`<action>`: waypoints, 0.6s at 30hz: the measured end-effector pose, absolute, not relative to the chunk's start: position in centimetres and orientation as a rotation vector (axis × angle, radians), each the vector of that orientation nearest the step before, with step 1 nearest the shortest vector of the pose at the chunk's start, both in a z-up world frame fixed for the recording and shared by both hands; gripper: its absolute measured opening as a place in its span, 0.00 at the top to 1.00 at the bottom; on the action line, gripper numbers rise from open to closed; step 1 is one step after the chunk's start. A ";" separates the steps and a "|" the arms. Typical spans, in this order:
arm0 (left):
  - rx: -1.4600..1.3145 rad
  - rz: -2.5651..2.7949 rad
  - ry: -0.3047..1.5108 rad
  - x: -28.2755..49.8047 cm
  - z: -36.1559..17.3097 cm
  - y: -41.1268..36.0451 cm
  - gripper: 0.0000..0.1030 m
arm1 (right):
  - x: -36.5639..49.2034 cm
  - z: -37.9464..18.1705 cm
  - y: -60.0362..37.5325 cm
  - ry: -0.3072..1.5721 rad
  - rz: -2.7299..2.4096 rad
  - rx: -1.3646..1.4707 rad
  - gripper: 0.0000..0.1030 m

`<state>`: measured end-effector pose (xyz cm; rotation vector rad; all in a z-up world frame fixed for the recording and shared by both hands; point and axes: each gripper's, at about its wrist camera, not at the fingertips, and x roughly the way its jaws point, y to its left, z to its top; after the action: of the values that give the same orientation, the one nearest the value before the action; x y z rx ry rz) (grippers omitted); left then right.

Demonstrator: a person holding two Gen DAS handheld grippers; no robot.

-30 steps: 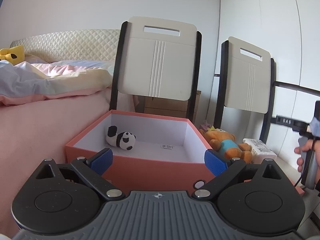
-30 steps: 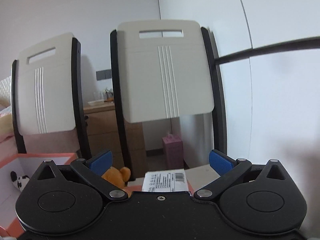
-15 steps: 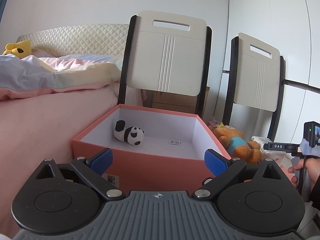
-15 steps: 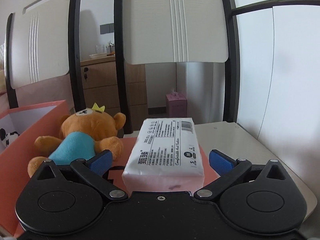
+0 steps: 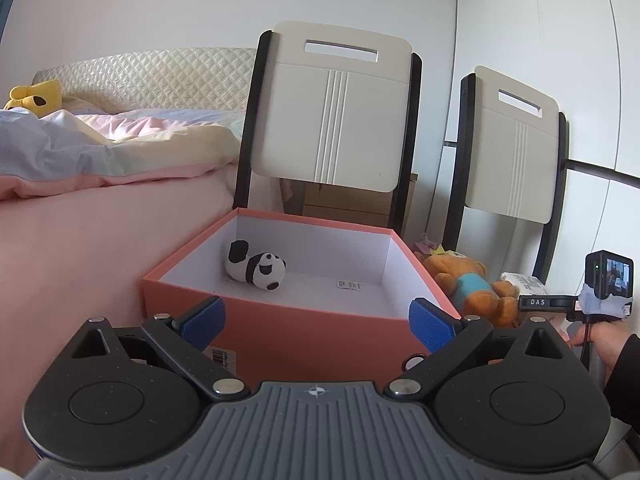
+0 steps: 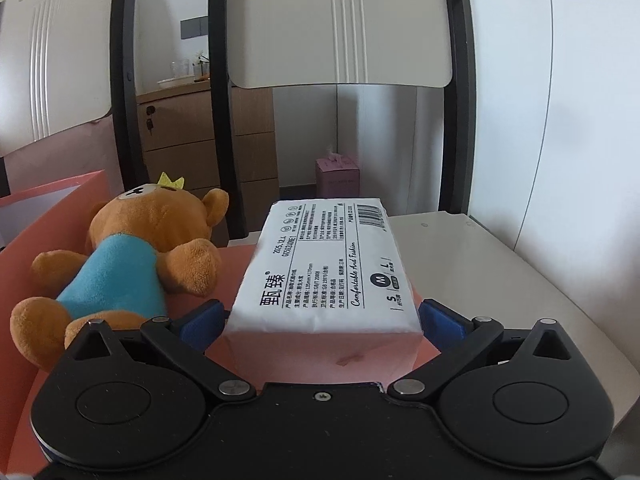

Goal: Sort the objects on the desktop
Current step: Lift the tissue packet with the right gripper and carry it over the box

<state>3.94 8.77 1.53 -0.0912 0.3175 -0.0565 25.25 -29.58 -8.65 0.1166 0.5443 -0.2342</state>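
Here the right claw (image 6: 320, 320) is spread wide, its blue pads flanking the near end of the white plastic-wrapped tissue pack (image 6: 326, 270) lying near the bench's right edge; contact unclear. The brown plush bear in a blue shirt (image 6: 120, 264) lies just left. The left claw (image 5: 318, 318) hangs released before the salmon cardboard box (image 5: 316, 332) holding a small black-and-white plush panda (image 5: 256, 266)

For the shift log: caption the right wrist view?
Open right gripper straddles tissue pack beside teddy bear.

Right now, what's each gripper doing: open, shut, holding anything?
Left gripper: open, empty, facing the pink box.
Right gripper: open, fingers either side of the tissue pack, not clamped.
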 end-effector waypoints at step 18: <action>-0.078 -0.055 0.318 3.8 1.3 8.5 0.03 | 24.6 -8.2 -31.3 0.527 -0.264 0.232 0.16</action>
<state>3.84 8.48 1.33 -0.0784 0.3183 -0.0553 24.58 -31.25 -8.17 0.2319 0.5273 -0.2642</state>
